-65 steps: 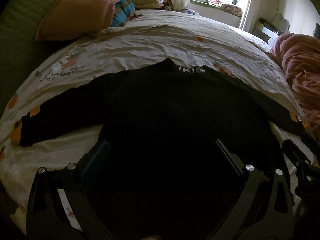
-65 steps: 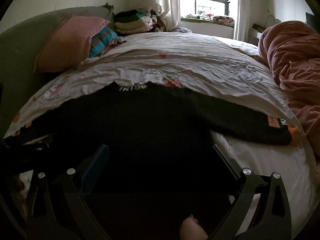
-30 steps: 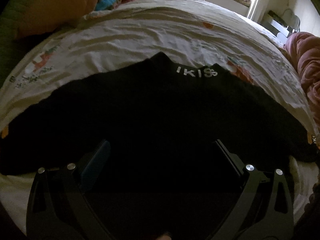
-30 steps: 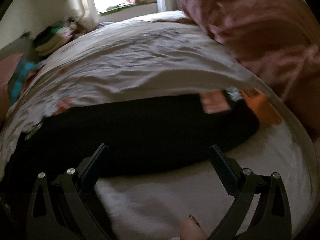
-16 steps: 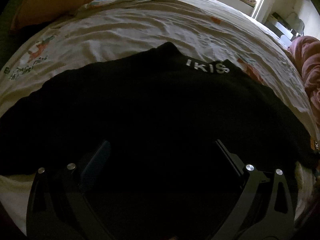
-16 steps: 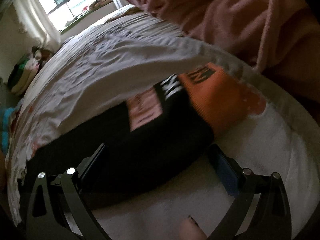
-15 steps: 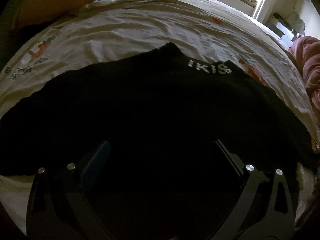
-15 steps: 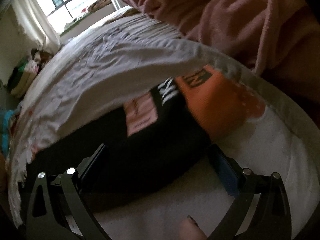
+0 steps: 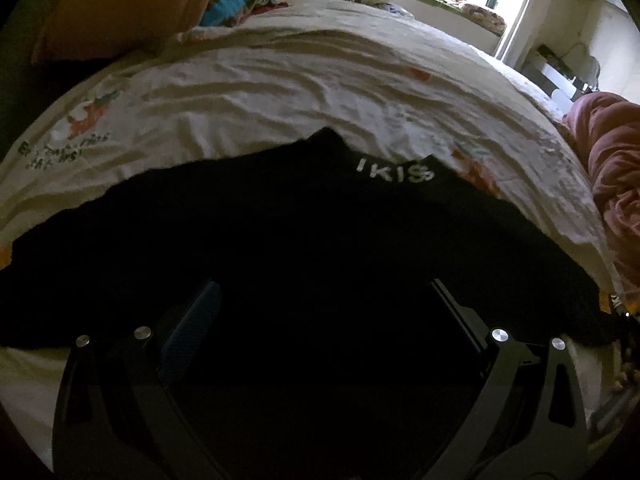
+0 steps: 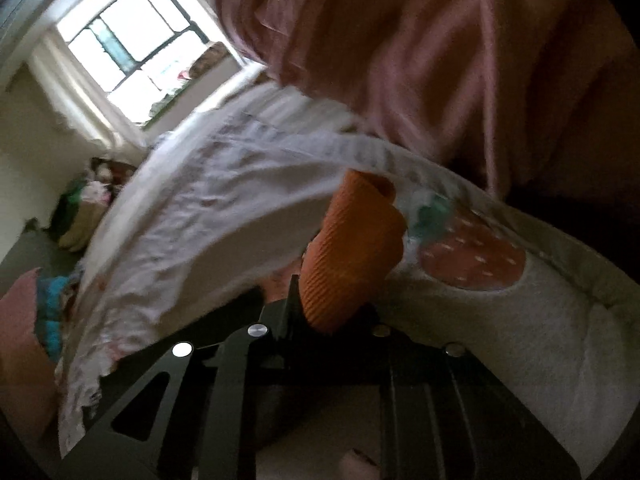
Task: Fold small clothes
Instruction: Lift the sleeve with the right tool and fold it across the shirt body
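A black sweater point(image 9: 280, 220) with white collar lettering point(image 9: 394, 170) lies spread flat on the printed bed sheet point(image 9: 280, 92). My left gripper point(image 9: 324, 312) hovers over its body, jaws wide apart with nothing between them. In the right wrist view, the sleeve's orange ribbed cuff point(image 10: 352, 248) stands up from my right gripper point(image 10: 332, 312). Its jaws are closing and stand close together, pinching the cuff's lower end. That view is rolled and blurred, and the rest of the sleeve is hidden behind the gripper.
A bunched pink blanket point(image 10: 440, 60) lies close beside the cuff, along the bed's right side point(image 9: 616, 168). An orange pillow point(image 9: 120, 8) and a striped cloth point(image 9: 236, 0) sit at the far left. A window point(image 10: 132, 52) is beyond the bed.
The right gripper's jaws went from wide apart around the sleeve end to pinched on the orange cuff, and its view rolled. The left gripper's view shifted only slightly.
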`<control>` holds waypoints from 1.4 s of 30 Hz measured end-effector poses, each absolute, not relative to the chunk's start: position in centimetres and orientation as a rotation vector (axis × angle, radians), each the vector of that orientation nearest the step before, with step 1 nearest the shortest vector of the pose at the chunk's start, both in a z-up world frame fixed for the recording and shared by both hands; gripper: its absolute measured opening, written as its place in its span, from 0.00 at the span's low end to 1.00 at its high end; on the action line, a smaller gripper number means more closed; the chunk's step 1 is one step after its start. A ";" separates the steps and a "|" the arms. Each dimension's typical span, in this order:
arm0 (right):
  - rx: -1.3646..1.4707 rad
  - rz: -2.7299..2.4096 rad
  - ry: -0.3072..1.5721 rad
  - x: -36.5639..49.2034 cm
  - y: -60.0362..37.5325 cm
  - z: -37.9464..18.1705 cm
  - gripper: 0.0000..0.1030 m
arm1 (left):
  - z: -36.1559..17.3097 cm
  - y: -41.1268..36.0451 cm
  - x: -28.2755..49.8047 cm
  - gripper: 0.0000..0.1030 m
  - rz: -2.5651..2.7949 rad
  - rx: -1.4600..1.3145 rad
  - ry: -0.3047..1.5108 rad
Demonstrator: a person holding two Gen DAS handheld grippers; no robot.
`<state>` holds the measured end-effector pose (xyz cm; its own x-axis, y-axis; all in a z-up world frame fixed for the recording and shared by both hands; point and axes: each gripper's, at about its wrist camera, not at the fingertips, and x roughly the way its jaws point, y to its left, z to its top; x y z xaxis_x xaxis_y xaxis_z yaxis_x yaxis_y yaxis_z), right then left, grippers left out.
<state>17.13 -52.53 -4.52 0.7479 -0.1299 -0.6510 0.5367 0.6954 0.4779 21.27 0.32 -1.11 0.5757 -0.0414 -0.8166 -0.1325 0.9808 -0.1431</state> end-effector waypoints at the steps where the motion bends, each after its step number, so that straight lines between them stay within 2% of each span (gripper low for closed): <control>1: 0.697 -0.376 0.608 16.9 -52.0 -3.7 0.15 | -0.6 0.2 21.1 0.92 0.039 -0.200 0.951; 9: 0.547 -0.189 0.530 17.5 -46.1 3.1 0.14 | 2.7 -0.5 20.1 0.92 -0.010 -0.214 0.900; 20: 0.379 0.029 0.526 19.6 -36.1 7.5 0.14 | 3.8 1.0 19.3 0.92 -0.052 -0.255 0.874; 32: 0.249 0.200 0.579 21.3 -25.1 7.2 0.14 | 2.6 5.1 18.6 0.92 -0.047 -0.388 0.891; 42: 0.194 0.279 0.639 22.1 -18.6 4.5 0.14 | 1.7 8.6 18.2 0.92 -0.054 -0.514 0.889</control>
<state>22.14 -18.60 4.52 0.7677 0.3142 -0.5584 -0.1956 0.9449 0.2626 18.21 8.62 1.68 0.6369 -0.2538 -0.7279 -0.1646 0.8777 -0.4501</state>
